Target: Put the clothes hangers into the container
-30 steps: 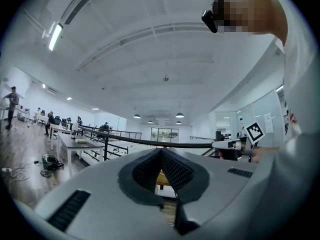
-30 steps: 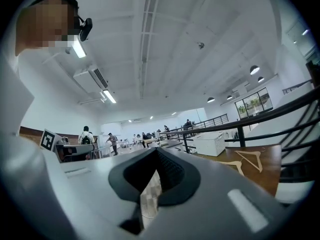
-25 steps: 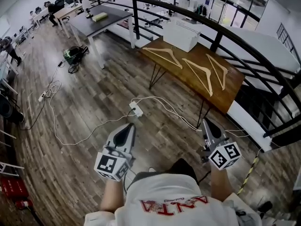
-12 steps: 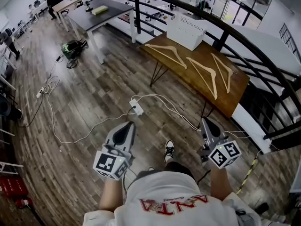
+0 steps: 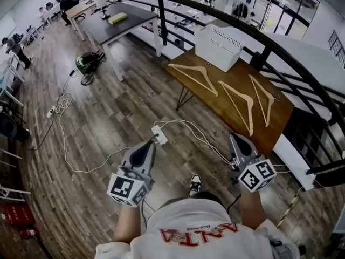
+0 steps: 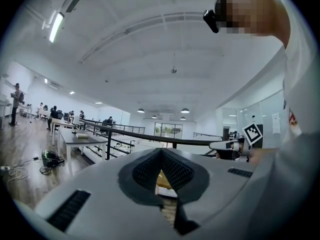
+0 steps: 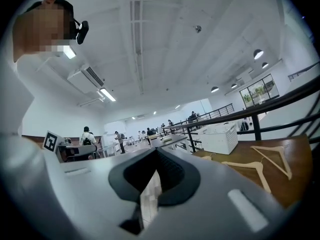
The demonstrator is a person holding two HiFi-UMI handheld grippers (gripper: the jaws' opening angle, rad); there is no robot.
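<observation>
Wooden hangers (image 5: 237, 103) lay flat, three on desk (image 5: 274, 133), near white perforated container (image 5: 220, 46), well apart from you. Left claw (image 5: 147, 148) and right claw (image 5: 237, 142) both clenched, empty. Risk: power strip (image 5: 159, 135) and cable (image 5: 200, 136) crossed floor in your path, so you could trip; arriving with clenched claws could shove hanger off desk edge.
</observation>
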